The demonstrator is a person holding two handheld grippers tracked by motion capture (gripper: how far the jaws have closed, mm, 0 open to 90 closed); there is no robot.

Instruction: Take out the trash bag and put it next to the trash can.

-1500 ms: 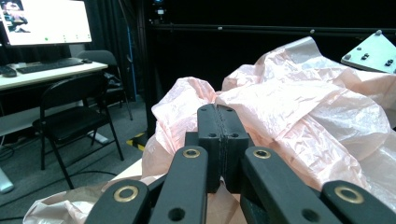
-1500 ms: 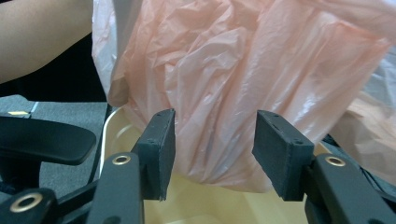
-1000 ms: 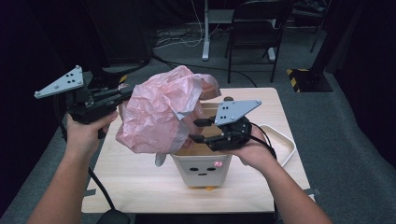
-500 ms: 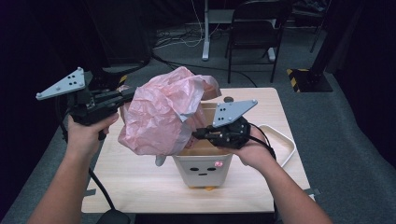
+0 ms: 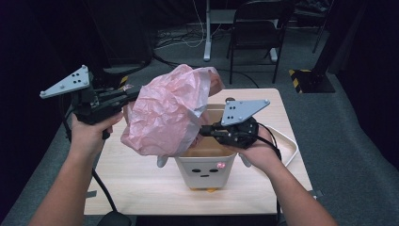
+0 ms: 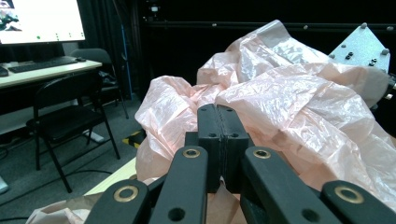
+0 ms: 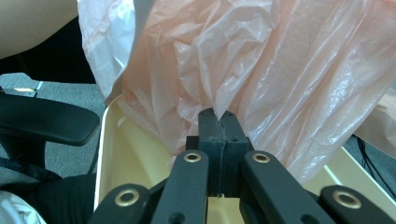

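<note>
Here both claws, left (image 5: 134,92) and right (image 5: 203,131), pinch the pink bag (image 5: 164,115) above the bin (image 5: 204,162) near the desk's (image 5: 141,188) front edge; uneven pulling could tear the thin film.

bin (image 5: 205,172) front: no words, just a drawn face – 2 dot eyes, short dash mouth, pink cheek spot.
monitor (image 6: 39,21) past my left jaws: screen lit, content too small/blurred to read.
floor block (image 5: 308,80) by chair: yellow/black hazard stripes, no lettering.
grey plate (image 5: 244,111) on my right gripper: dots/screw holes only, no nr or brand.
pink bag (image 5: 164,117): no print I can make out.
</note>
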